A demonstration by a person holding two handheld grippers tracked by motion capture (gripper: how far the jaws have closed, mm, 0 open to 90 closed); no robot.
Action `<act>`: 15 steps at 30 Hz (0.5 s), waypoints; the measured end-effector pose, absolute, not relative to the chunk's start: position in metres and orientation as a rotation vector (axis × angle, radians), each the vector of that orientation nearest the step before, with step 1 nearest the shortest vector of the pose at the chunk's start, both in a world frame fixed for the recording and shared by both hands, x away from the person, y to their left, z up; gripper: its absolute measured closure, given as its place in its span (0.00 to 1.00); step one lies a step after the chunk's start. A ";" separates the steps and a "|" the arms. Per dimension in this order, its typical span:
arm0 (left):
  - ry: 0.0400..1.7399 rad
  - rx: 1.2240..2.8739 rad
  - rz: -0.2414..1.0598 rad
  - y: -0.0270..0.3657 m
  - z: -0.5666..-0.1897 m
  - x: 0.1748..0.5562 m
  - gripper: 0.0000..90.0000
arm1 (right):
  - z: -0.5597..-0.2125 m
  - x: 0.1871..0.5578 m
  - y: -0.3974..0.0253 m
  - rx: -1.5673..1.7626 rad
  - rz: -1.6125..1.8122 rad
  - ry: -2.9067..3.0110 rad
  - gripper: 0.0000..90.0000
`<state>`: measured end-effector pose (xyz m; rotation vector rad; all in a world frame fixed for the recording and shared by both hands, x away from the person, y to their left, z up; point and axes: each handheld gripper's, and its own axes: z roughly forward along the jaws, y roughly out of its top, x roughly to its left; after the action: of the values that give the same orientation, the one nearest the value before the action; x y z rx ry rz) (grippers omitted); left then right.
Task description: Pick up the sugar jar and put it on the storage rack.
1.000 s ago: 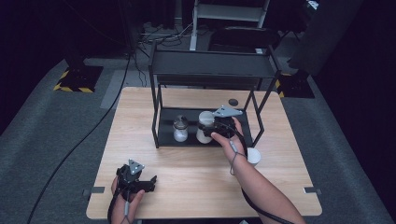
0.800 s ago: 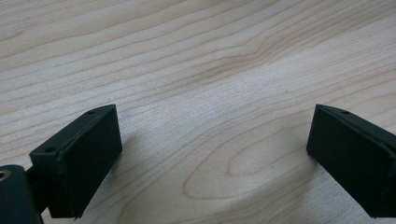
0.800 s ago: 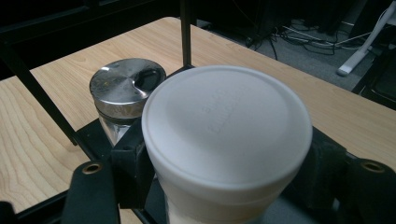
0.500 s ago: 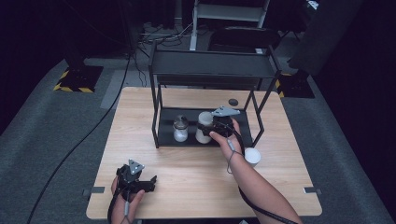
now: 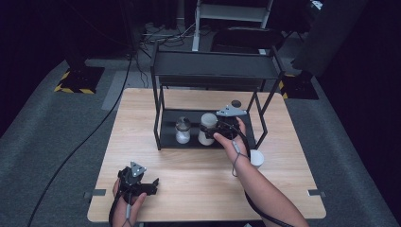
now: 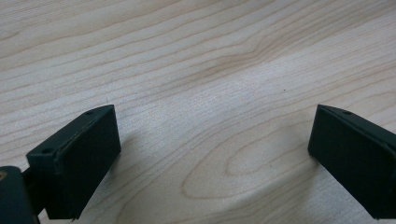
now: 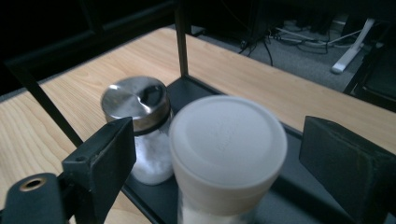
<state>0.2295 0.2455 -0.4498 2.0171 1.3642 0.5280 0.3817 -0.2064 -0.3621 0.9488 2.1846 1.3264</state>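
Right gripper (image 7: 224, 154) jaws spread wide either side of white-lidded jar (image 7: 228, 149), not clamped; jar stands on rack's bottom shelf (image 5: 168, 135), just beside shaker (image 7: 140, 126). Left gripper (image 6: 210, 154) spread wide over bare table (image 6: 196, 60).

We see a light wooden desk (image 5: 189, 175) carrying a black metal two-tier shelf rack (image 5: 213, 71). On the rack's lower tray stands a small glass shaker with a shiny steel lid (image 5: 183, 131), holding white grains. A small white cup (image 5: 257, 158) sits on the desk just outside the rack's right front leg. A small dark round object (image 5: 235, 103) lies on the desk behind the rack. Grey carpet (image 5: 56, 142) surrounds the desk.
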 end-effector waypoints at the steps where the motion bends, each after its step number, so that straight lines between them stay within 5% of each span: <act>1: 1.363 2.019 0.528 0.245 -0.450 0.230 0.02 | -0.360 0.379 -0.208 0.948 1.334 2.178 0.11; 15: 1.357 2.029 0.523 0.246 -0.449 0.231 0.00 | -0.334 0.339 -0.241 0.918 1.408 2.174 0.11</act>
<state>0.2312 0.2457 -0.4492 2.0286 1.3569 0.5229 0.3392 -0.2408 -0.3336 0.9178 2.1738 1.4079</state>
